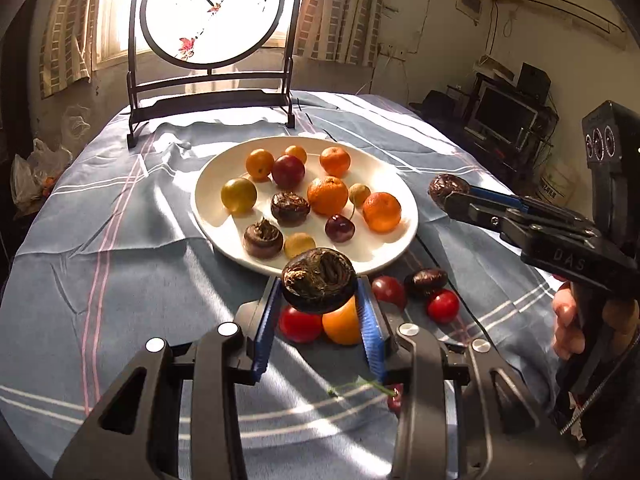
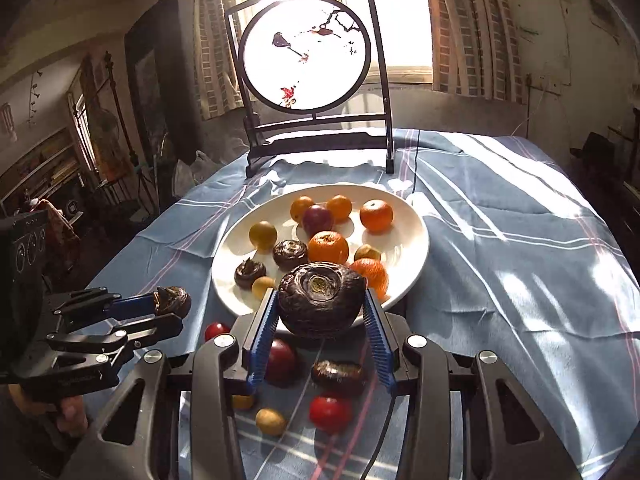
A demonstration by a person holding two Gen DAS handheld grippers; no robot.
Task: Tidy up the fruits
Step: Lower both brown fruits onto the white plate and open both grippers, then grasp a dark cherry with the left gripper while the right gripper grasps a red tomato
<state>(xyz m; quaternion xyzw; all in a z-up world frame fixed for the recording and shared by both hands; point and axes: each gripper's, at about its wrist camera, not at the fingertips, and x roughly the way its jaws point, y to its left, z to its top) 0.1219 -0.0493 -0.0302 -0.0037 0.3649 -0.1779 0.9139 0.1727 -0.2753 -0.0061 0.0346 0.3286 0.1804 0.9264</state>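
Note:
A white plate (image 1: 216, 236) on the blue tablecloth holds several fruits: oranges, a plum, a cherry, small yellow fruits and two dark water chestnuts. It also shows in the right wrist view (image 2: 416, 236). My left gripper (image 1: 319, 292) is shut on a dark water chestnut (image 1: 319, 280), held above the plate's near rim. My right gripper (image 2: 321, 308) is shut on another water chestnut (image 2: 321, 300), also near the plate's front edge. In the left wrist view the right gripper (image 1: 450, 196) shows to the right of the plate. Loose fruits lie on the cloth in front of the plate: red ones (image 1: 442, 306), an orange (image 1: 342, 324) and a water chestnut (image 2: 338, 376).
A dark wooden stand with a round painted screen (image 1: 212, 12) stands at the table's far edge. A cherry with a green stem (image 1: 394, 398) lies close under the left gripper. Shelves and a monitor (image 1: 504, 114) are off the table to the right.

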